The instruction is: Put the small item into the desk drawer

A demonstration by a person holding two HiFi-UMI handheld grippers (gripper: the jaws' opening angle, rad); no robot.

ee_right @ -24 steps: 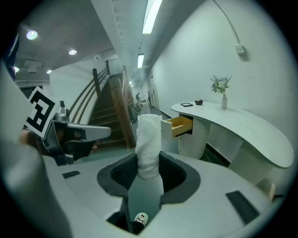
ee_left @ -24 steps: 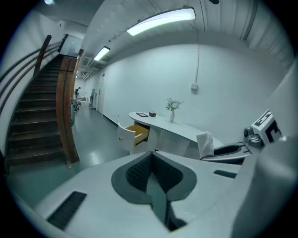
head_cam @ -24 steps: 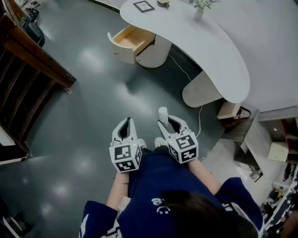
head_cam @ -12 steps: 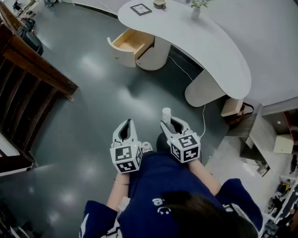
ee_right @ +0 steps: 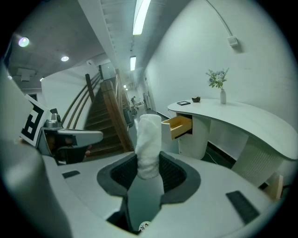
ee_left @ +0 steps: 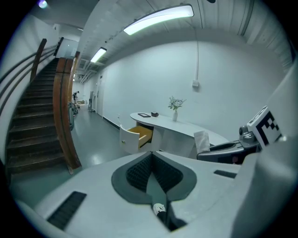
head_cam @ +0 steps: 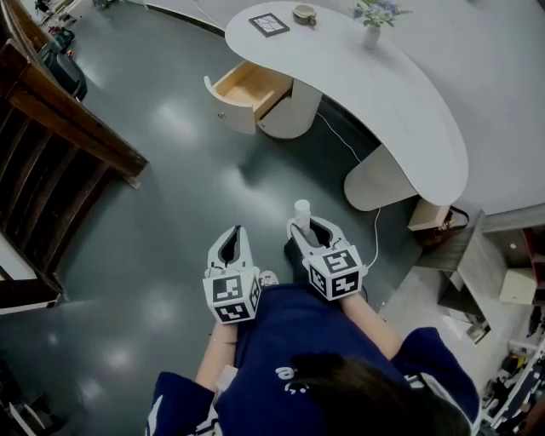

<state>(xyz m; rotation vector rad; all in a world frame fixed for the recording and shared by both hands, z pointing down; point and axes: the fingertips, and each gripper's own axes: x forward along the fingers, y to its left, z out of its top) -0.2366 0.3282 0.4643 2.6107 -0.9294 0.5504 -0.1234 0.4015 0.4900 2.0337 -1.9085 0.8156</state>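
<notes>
Staircase (head_cam: pixel 60 162), dark wood: far left of the open drawer (head_cam: pixel 247 85), and no part of this job.

Left gripper (head_cam: pixel 233 234): jaws closed on nothing, well short of the drawer.

Drawer: pale wood, pulled out of the left pedestal of the curved white desk (head_cam: pixel 400 119). What shows of its inside looks bare.

Right gripper (head_cam: pixel 308 228): jaws clamped on a small white roll (head_cam: pixel 301 209), cloth-like, standing up out of the pads. It is well apart from the drawer, with grey floor (head_cam: pixel 196 170) between.

Desk top, right of the drawer: a marker tile (head_cam: pixel 268 24), a cup (head_cam: pixel 304 14) and a flower vase (head_cam: pixel 371 34).

Handling note: I judge this the carrying stage. Keep the squeeze steady, since a soft roll may slump. Come in over the drawer's open front, lower the roll below the rim, and only then release.
</notes>
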